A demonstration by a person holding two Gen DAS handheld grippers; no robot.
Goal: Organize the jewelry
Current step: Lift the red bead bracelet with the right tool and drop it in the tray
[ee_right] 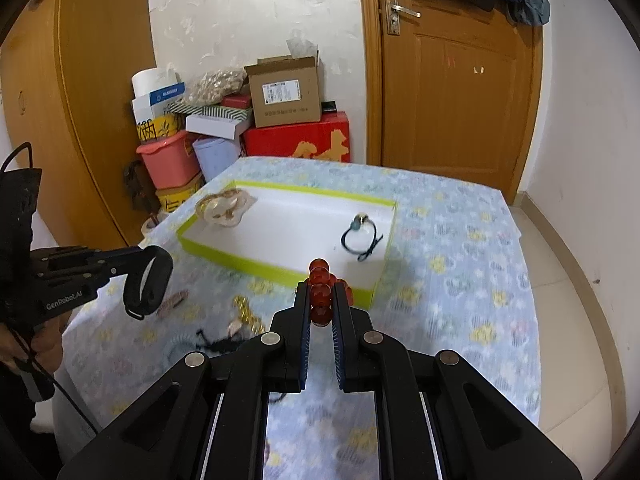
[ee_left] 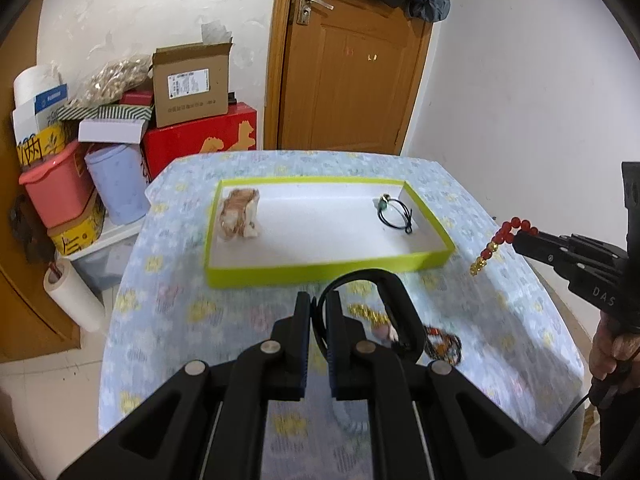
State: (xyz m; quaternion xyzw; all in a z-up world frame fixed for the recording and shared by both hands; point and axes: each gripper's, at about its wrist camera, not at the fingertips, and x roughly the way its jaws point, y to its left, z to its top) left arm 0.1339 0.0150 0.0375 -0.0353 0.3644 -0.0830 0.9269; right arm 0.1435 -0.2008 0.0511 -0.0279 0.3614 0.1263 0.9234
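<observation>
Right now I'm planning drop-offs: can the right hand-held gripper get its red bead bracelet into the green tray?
Probably yes: the right hand-held gripper holds the red bead bracelet near the green tray's front edge, with nothing between.

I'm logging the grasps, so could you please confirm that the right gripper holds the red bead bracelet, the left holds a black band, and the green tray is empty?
Not quite: the green tray is not empty. The right wrist view shows a dark cord bracelet and a pale bundle in it. The right gripper does hold the red bead bracelet, and the left gripper the black band.
</observation>
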